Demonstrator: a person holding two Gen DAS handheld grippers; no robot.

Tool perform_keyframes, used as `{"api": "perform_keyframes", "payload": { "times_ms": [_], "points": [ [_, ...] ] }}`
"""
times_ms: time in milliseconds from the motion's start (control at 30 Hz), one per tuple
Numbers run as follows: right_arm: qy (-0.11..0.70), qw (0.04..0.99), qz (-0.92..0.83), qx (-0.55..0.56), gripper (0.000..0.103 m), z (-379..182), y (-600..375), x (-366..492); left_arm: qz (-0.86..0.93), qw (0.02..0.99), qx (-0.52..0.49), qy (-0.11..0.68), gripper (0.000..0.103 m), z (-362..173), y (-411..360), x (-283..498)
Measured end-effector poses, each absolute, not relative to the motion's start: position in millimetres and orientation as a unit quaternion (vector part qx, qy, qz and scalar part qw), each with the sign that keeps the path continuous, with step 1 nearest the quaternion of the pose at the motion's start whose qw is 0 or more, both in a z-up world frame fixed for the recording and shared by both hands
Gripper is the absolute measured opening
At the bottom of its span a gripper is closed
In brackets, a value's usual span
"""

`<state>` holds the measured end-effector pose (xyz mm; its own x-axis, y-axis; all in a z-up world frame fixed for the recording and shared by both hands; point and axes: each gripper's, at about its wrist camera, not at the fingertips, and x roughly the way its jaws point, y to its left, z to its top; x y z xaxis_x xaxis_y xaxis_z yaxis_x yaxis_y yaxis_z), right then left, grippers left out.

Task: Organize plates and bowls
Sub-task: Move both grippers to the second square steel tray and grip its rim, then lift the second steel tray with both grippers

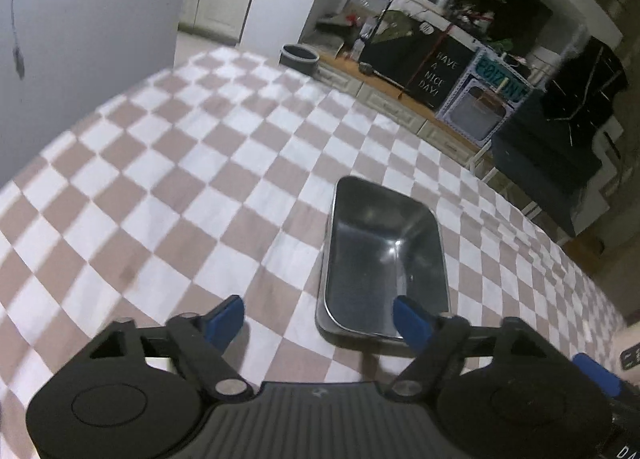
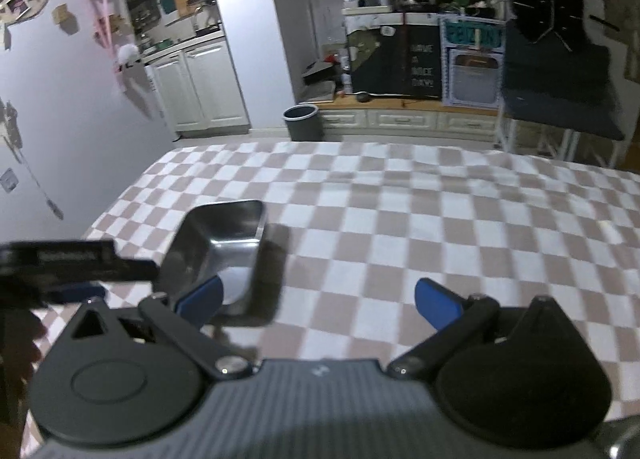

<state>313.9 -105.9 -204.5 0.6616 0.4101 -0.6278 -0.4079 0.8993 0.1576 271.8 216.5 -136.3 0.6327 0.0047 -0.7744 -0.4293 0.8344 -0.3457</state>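
The steel tray (image 1: 384, 259) sits on the checked cloth (image 1: 180, 179), just ahead of the left gripper (image 1: 320, 319), its near rim by the right-hand pad. Both grippers gape, holding nothing. It looks light, rigid, slick; pinch 1 thin rim wall.

The right gripper (image 2: 318, 299) sees it ahead-left.
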Motion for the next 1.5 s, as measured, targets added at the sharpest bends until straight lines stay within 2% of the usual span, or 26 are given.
{"api": "perform_keyframes", "payload": {
  "times_ms": [100, 233, 333, 367, 433, 467, 867, 900, 1100, 1367, 1433, 1500],
  "points": [
    [0.363, 0.902, 0.232, 0.037, 0.103, -207, -99, 322, 0.123, 0.864, -0.278, 0.400, 0.066, -141, 221, 273],
    [0.393, 0.889, 0.219, 0.080, 0.103, -215, -99, 334, 0.114, 0.861, -0.307, 0.389, 0.059, -145, 225, 275],
    [0.433, 0.869, 0.203, 0.129, 0.102, -220, -106, 340, 0.108, 0.858, -0.310, 0.396, 0.047, -149, 223, 278],
    [0.444, 0.861, 0.201, 0.147, 0.100, -221, -108, 341, 0.104, 0.856, -0.312, 0.399, 0.041, -151, 222, 279],
    [0.456, 0.851, 0.203, 0.162, 0.089, -224, -110, 342, 0.095, 0.853, -0.317, 0.405, 0.029, -152, 218, 282],
    [0.458, 0.851, 0.202, 0.162, 0.086, -225, -110, 340, 0.097, 0.851, -0.316, 0.407, 0.025, -153, 217, 283],
    [0.460, 0.845, 0.203, 0.181, 0.065, -228, -113, 341, 0.033, 0.846, -0.332, 0.415, 0.024, -151, 181, 291],
    [0.460, 0.845, 0.194, 0.194, 0.059, -229, -116, 344, 0.025, 0.846, -0.333, 0.416, 0.024, -151, 177, 292],
    [0.469, 0.833, 0.160, 0.247, 0.044, -241, -125, 355, 0.016, 0.851, -0.334, 0.405, 0.024, -146, 164, 302],
    [0.461, 0.823, 0.169, 0.285, 0.043, -245, -123, 357, 0.057, 0.853, -0.347, 0.386, 0.024, -149, 190, 304],
    [0.465, 0.820, 0.169, 0.287, 0.043, -247, -121, 360, 0.071, 0.863, -0.335, 0.372, 0.030, -145, 195, 304],
    [0.469, 0.821, 0.169, 0.277, 0.043, -248, -116, 365, 0.082, 0.875, -0.317, 0.358, 0.041, -141, 198, 304]
  ]
}}
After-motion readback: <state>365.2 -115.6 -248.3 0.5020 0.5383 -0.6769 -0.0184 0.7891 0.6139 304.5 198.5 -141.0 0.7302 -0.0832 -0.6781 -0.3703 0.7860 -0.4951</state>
